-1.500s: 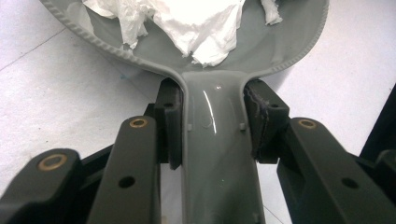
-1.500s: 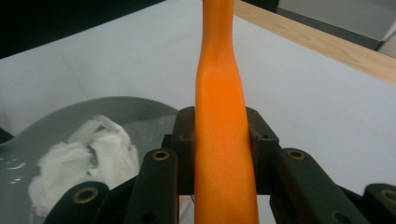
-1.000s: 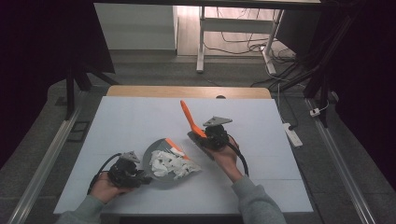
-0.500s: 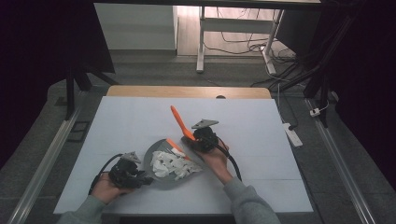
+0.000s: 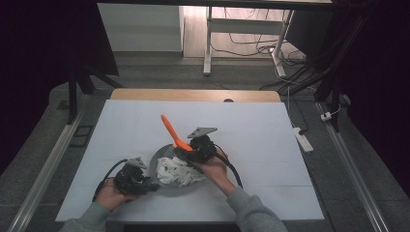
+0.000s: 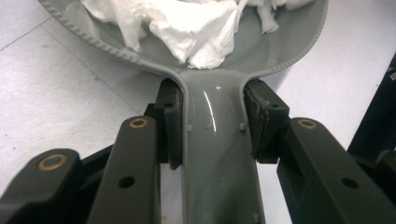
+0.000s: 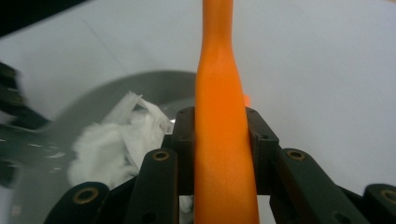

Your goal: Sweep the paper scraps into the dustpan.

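Note:
A grey dustpan [image 5: 162, 186] lies on the white table with crumpled white paper [image 5: 179, 171] heaped in it. My left gripper [image 5: 145, 182] is shut on the dustpan's handle [image 6: 215, 154], its pads pressing both sides, at the pan's left. My right gripper [image 5: 186, 151] is shut on an orange brush handle [image 5: 170, 129] that slants up and to the left from the pan's far rim. In the right gripper view the orange handle [image 7: 222, 140] runs straight up between the jaws, with the paper [image 7: 116, 140] and pan [image 7: 84, 102] to its left.
The white table top [image 5: 251, 135] spreads wide to the right and behind the pan. A white power strip [image 5: 303, 139] lies just past the table's right edge. A table leg frame [image 5: 209, 38] and cables stand on the floor beyond.
My right gripper has carried the orange handle leftward and toward the pan, now at its far rim. The left gripper and the pan have stayed put.

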### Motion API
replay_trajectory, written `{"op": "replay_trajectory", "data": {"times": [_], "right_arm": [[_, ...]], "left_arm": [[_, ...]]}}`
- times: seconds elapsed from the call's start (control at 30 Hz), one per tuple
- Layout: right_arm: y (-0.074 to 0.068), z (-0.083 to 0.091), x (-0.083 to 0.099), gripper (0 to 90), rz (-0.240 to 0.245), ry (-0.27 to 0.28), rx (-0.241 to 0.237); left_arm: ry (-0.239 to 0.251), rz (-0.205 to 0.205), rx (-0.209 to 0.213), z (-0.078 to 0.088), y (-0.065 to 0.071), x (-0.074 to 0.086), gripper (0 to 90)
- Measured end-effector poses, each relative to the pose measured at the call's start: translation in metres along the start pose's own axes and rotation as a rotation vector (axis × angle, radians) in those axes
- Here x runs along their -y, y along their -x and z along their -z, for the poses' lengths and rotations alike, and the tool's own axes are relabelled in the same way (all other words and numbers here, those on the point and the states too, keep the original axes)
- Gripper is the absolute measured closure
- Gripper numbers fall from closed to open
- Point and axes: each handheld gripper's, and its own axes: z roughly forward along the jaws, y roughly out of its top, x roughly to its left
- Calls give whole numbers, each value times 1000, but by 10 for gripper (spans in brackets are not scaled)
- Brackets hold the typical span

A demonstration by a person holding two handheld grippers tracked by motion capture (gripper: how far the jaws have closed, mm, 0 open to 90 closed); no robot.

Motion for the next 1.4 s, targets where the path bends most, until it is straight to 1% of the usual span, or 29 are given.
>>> {"op": "replay_trajectory", "data": {"times": [0.07, 0.13, 0.27, 0.43, 0.53, 0.57, 0.6, 0.7, 0.77, 0.83, 0.97, 1.03, 1.1, 1.17, 1.3, 1.33, 1.4], "right_arm": [[-4, 5, -4, 703, 18, 32, -10], [-4, 11, -8, 703, 33, 68, 1], [3, 23, -11, 703, 15, 115, 33], [13, 29, -10, 703, -11, 135, 68], [20, 29, -8, 703, 3, 119, 115], [20, 29, -8, 703, 3, 119, 115], [29, 27, -5, 703, -14, 110, 139], [42, 20, -5, 704, -35, 105, 173], [50, 13, -5, 704, -51, 92, 176], [55, 4, -4, 703, -54, 70, 182], [59, -11, 0, 704, -47, 26, 190], [57, -14, 0, 704, -50, 17, 181], [52, -16, 0, 704, -46, 6, 157], [45, -18, -1, 704, -26, -7, 143], [30, -20, -1, 704, 1, -17, 134], [28, -19, -1, 704, 3, -17, 120], [21, -18, 0, 703, -14, -14, 74]], "left_arm": [[0, 2, 2, 0, 0, 0, 614], [-2, 0, 1, 0, 0, 0, 613], [-5, 2, 4, -1, 0, 0, 613], [-5, 1, 4, -1, 0, 1, 613], [-6, 2, 3, -1, 0, 1, 613], [-6, 2, 3, -1, 0, 1, 613], [-6, 1, 3, -1, 0, 1, 613], [-7, 2, 3, -2, 0, 1, 613], [-6, 4, 2, -2, 0, 1, 613], [-4, 6, 2, -1, 0, 1, 613], [-7, 5, 0, -2, 0, 1, 613], [-6, 5, 0, -2, 0, 1, 613], [-5, 4, 0, -2, 0, 1, 613], [-4, 3, -3, -2, 0, 1, 613], [-1, 3, -2, -2, 0, 1, 613], [-1, 3, -2, -2, 0, 1, 613], [-3, 5, -1, -2, 0, 1, 613]]}}
